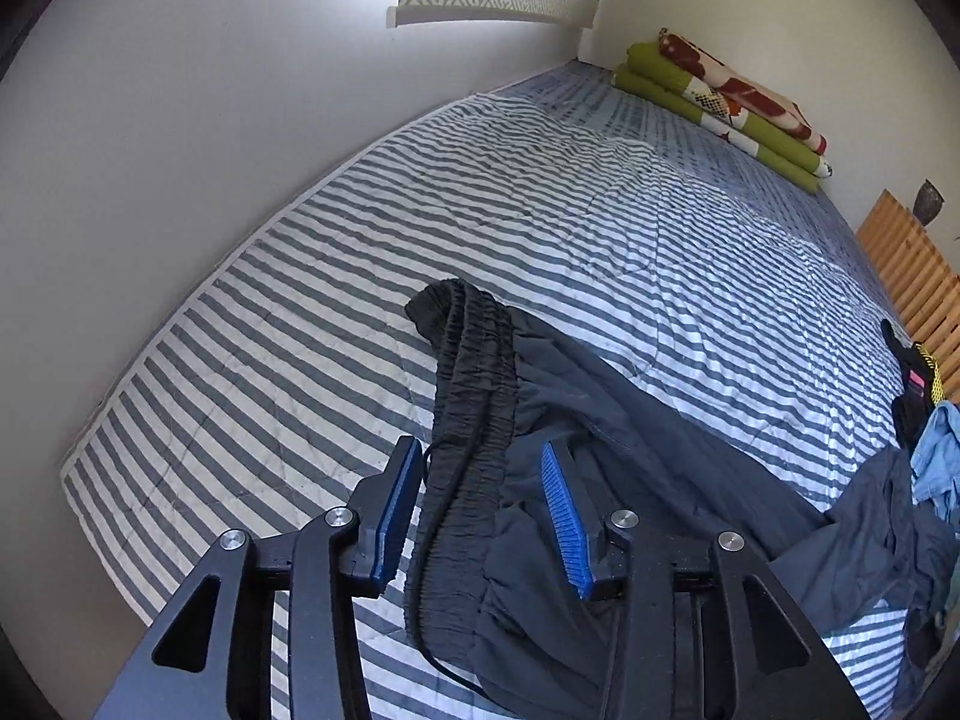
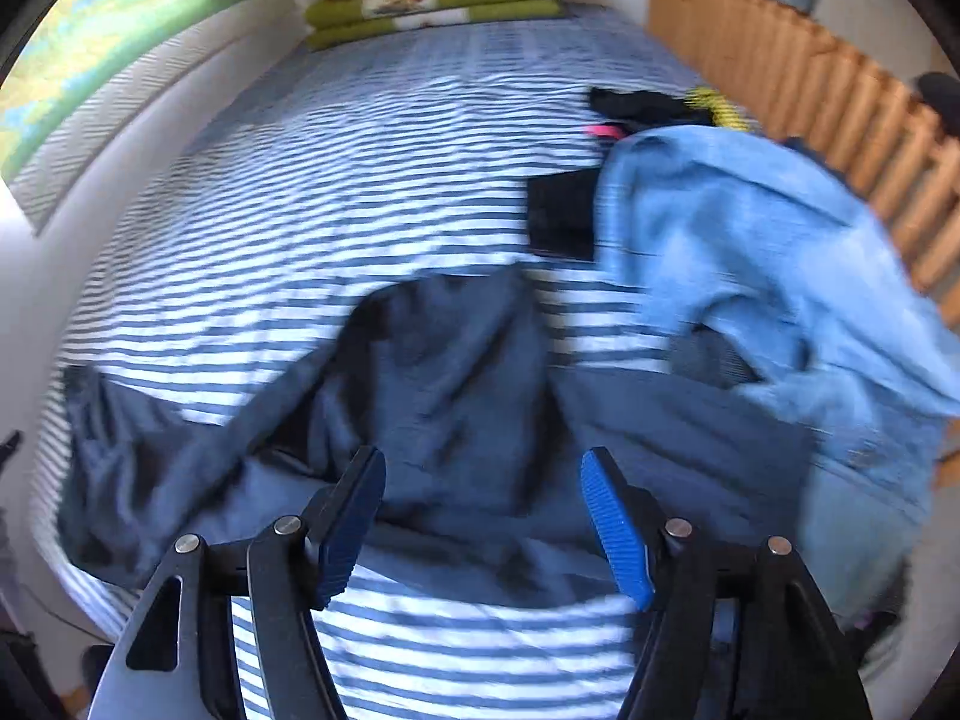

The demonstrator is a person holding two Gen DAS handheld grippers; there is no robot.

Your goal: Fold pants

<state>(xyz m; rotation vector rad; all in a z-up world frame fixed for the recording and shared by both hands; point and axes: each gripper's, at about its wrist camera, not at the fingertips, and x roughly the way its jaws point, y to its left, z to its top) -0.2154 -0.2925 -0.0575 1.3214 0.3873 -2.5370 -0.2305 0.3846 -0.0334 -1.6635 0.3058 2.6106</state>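
1. Looking along the left hand-held gripper (image 1: 486,510), I saw the dark pants (image 1: 540,420) lying crumpled on the striped bed (image 1: 300,300), with the gathered elastic waistband (image 1: 468,372) running between the parted blue pads and on away from me; the pads stood apart and pressed on nothing.
2. My right hand-held gripper (image 2: 486,516) was open too, hovering over the leg end of the pants (image 2: 444,372), with no cloth caught between its fingers.
3. I judged the pants' long axis ran across the bed from the waistband at my left hand to the legs at my right, so each hand sat nearest its own end.
4. A light blue garment (image 2: 750,252) lay just beside the legs on the right, apparently overlapping them.
5. I could read no brand, label or writing anywhere; the right view was blurred.
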